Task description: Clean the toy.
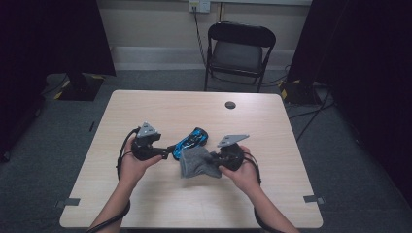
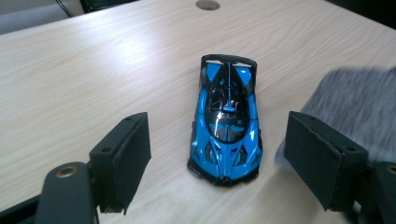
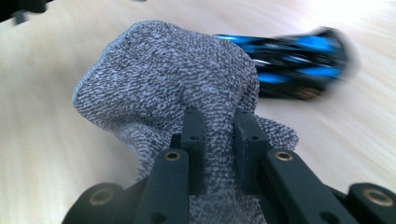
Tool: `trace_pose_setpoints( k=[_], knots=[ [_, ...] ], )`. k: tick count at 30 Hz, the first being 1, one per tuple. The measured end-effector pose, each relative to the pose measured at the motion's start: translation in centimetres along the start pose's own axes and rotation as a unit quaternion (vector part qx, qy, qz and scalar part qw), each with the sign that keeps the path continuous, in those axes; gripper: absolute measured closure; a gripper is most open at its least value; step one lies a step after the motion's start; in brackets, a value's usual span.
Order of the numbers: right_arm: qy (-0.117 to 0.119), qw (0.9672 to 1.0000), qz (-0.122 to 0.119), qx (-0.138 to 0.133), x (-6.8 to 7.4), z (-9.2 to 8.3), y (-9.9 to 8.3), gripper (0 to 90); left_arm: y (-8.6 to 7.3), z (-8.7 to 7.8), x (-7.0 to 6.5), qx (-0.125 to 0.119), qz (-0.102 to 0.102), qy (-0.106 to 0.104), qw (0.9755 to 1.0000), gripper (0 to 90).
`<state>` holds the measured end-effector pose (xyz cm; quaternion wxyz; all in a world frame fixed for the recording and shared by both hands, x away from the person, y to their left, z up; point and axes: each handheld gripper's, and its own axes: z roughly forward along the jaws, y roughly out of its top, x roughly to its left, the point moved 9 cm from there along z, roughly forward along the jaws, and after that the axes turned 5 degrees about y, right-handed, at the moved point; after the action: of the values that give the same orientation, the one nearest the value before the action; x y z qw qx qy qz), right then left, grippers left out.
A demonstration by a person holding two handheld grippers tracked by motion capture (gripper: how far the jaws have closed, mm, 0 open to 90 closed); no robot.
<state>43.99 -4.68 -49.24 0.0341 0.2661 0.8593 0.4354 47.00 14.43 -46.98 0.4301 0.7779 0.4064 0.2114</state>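
Note:
A blue and black toy car (image 1: 191, 141) (image 2: 227, 121) lies on the wooden table (image 1: 145, 107). My left gripper (image 1: 167, 151) (image 2: 219, 158) is open, its jaws standing on either side of the car's near end without touching it. A grey knitted cloth (image 1: 197, 163) (image 3: 173, 84), shaped like a sock or glove, hangs bunched just right of the car. My right gripper (image 1: 214, 158) (image 3: 219, 126) is shut on a fold of this cloth. In the right gripper view the car (image 3: 299, 63) shows blurred behind the cloth.
A round cable hole (image 1: 230, 105) (image 2: 208, 4) sits near the table's far edge. A black folding chair (image 1: 239, 48) stands beyond the table. Bare tabletop lies to the left, right and front of the hands.

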Motion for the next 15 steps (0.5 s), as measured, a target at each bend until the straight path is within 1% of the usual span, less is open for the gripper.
trace_pose_setpoints(
  k=[1,2,4,5,6,7,8,9,12,14,15],
  knots=[
    [0.012,0.9999,-0.007,0.002,1.0,0.8,0.3,76.8,0.0,-0.3,0.0,-0.002,-0.001,-0.002,1.0,22.8],
    [0.02,0.9998,-0.009,0.003,1.6,1.4,0.5,76.8,-0.1,-0.7,0.0,-0.005,0.001,-0.004,1.0,22.8],
    [0.039,0.999,-0.022,0.007,3.2,2.9,1.0,76.1,-0.2,-1.5,0.0,-0.013,0.004,-0.009,0.9999,22.8],
    [0.045,0.9986,-0.028,0.011,3.7,3.5,1.2,76.1,-0.4,-1.8,-0.2,-0.017,0.001,-0.013,0.9998,23.0],
    [0.05,0.9979,-0.037,0.018,4.4,4.3,1.3,76.1,-0.5,-2.0,-0.2,-0.017,0.004,-0.015,0.9997,23.6],
    [0.054,0.9975,-0.042,0.021,4.7,4.8,1.3,76.1,-0.8,-2.2,-0.2,-0.019,0.007,-0.017,0.9997,23.8],
    [0.06,0.9966,-0.048,0.029,5.2,5.6,1.3,76.1,-1.0,-2.3,-0.2,-0.02,0.005,-0.019,0.9996,24.2],
    [0.064,0.9961,-0.051,0.031,5.5,6.0,1.3,76.1,-1.2,-2.4,-0.2,-0.018,0.005,-0.023,0.9996,24.2],
    [0.076,0.9948,-0.058,0.036,6.1,7.5,1.3,74.4,-2.0,-2.6,-0.3,-0.015,0.006,-0.025,0.9996,24.4],
    [0.083,0.9942,-0.055,0.041,6.2,8.1,1.2,69.4,-2.6,-2.6,-0.1,-0.014,0.005,-0.023,0.9996,24.5],
    [0.086,0.9938,-0.057,0.043,6.2,8.4,1.2,64.8,-2.9,-2.6,-0.1,-0.012,0.0,-0.026,0.9996,24.5]
  ],
)
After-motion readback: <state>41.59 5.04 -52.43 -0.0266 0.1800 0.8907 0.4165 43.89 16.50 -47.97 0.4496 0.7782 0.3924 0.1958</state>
